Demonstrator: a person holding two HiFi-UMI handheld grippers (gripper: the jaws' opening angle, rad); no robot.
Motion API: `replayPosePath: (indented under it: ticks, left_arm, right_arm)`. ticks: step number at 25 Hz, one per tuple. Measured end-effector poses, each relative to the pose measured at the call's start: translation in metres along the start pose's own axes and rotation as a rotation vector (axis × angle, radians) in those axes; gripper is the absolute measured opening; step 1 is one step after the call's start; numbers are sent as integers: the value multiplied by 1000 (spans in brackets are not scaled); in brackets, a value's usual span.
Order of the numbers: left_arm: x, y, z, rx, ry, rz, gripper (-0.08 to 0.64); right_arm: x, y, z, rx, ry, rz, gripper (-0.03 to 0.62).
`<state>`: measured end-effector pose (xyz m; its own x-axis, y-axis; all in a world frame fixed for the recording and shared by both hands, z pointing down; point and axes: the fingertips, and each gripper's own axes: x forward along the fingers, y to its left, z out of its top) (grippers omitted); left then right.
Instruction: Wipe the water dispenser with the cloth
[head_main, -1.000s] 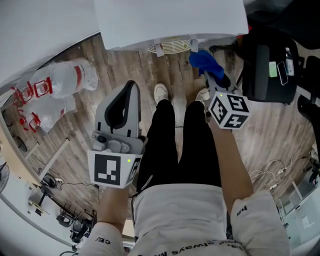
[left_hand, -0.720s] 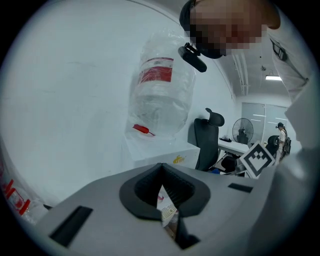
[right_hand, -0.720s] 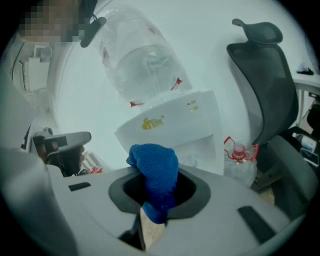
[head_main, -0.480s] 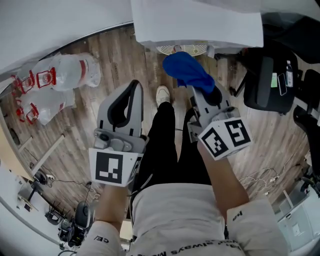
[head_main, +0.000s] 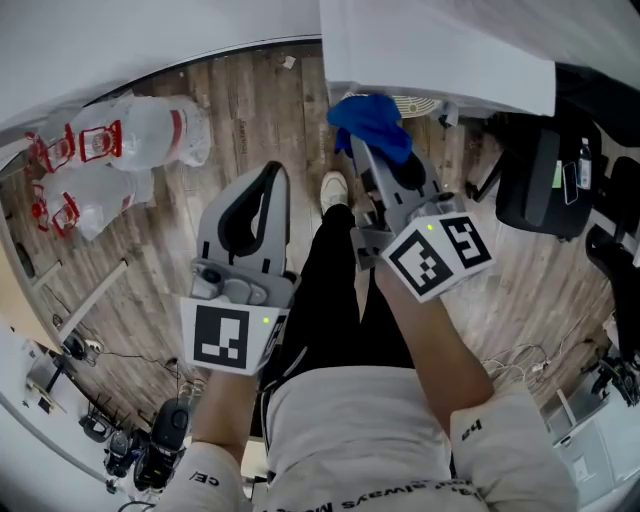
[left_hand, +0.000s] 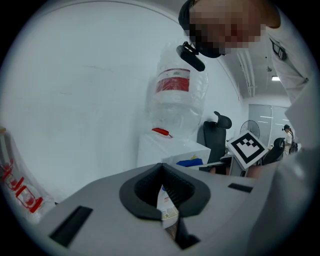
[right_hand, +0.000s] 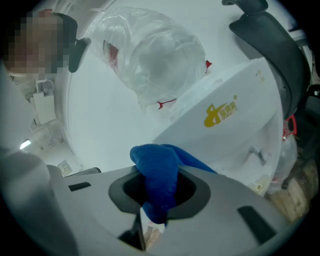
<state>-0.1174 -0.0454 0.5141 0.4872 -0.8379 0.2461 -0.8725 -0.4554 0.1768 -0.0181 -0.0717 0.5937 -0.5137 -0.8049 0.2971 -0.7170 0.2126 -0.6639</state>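
The white water dispenser (head_main: 430, 50) fills the top right of the head view, and its clear bottle (right_hand: 150, 55) shows in the right gripper view. My right gripper (head_main: 372, 140) is shut on the blue cloth (head_main: 368, 118), which bunches out past the jaws at the dispenser's lower left corner. In the right gripper view the cloth (right_hand: 157, 180) hangs over the jaws just before the dispenser's front (right_hand: 225, 125). My left gripper (head_main: 268, 178) is shut and holds nothing, lower left of the dispenser (left_hand: 170, 150), pointing toward it from a distance.
Several empty water bottles (head_main: 130, 145) lie on the wooden floor at the left. A black office chair (head_main: 540, 170) stands right of the dispenser. The person's legs and shoes (head_main: 335, 185) are between the grippers. Cables (head_main: 530, 355) lie at the lower right.
The right gripper with the cloth has lifted and moved left along the dispenser's front, from under its right part to its left corner. The left gripper has stayed put.
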Motion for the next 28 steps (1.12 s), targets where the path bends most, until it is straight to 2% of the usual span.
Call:
replayPosePath:
  ticks: [12,17,28]
  left_arm:
    - [-5,27,-1,-4,-6,8,18]
    - [-2,31,-1,-3,-3,2,18]
    - [1,33,-11,-9,31,-9,18]
  right_arm:
    - [44,4,-7,-1,13,-2,78]
    - [51,-12,-25,45,73,-33,78]
    - [72,-47,-62,46,139,-109,80]
